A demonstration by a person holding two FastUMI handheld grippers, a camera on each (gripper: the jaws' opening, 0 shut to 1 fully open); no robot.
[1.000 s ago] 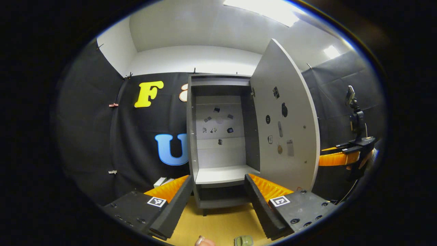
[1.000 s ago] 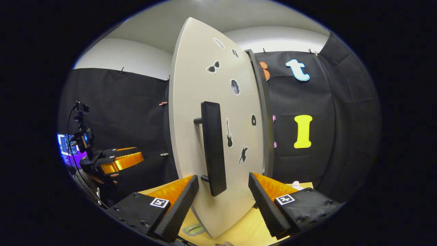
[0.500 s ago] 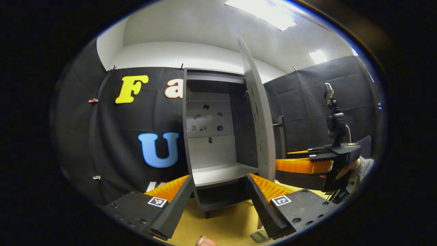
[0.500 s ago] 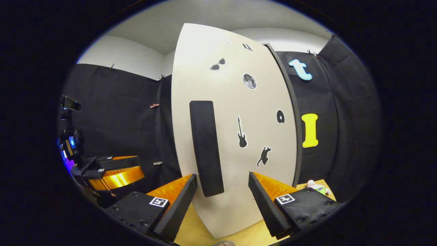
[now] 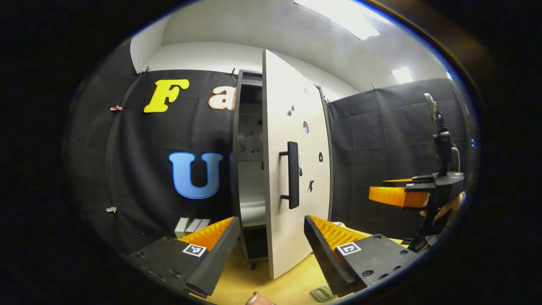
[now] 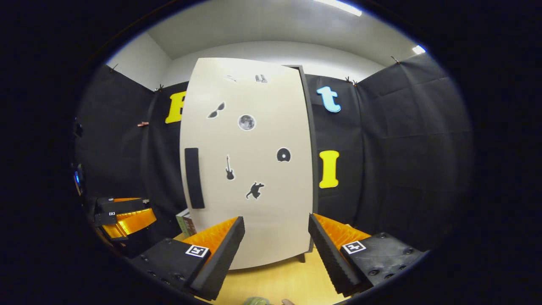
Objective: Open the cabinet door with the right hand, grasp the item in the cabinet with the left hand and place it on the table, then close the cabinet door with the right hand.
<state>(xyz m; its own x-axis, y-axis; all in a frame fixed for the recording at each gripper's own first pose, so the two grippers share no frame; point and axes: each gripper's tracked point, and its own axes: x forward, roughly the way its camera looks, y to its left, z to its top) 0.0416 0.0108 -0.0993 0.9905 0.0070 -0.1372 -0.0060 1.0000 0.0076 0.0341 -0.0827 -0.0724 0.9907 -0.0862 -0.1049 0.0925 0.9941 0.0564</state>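
- Since a second ago the cabinet door (image 5: 292,169) has swung from wide open to nearly closed, leaving a narrow gap at its left edge in my left gripper view.
- Its dark handle (image 5: 293,175) stands upright, long axis vertical, centre frame.
- My left tool (image 5: 266,250) has its fingers apart and empty above the counter (image 5: 292,288).
- My right tool (image 6: 275,250), fingers likewise apart, faces the door, clear of it.
- A small green item (image 5: 322,293) lies on the counter, bottom edge.
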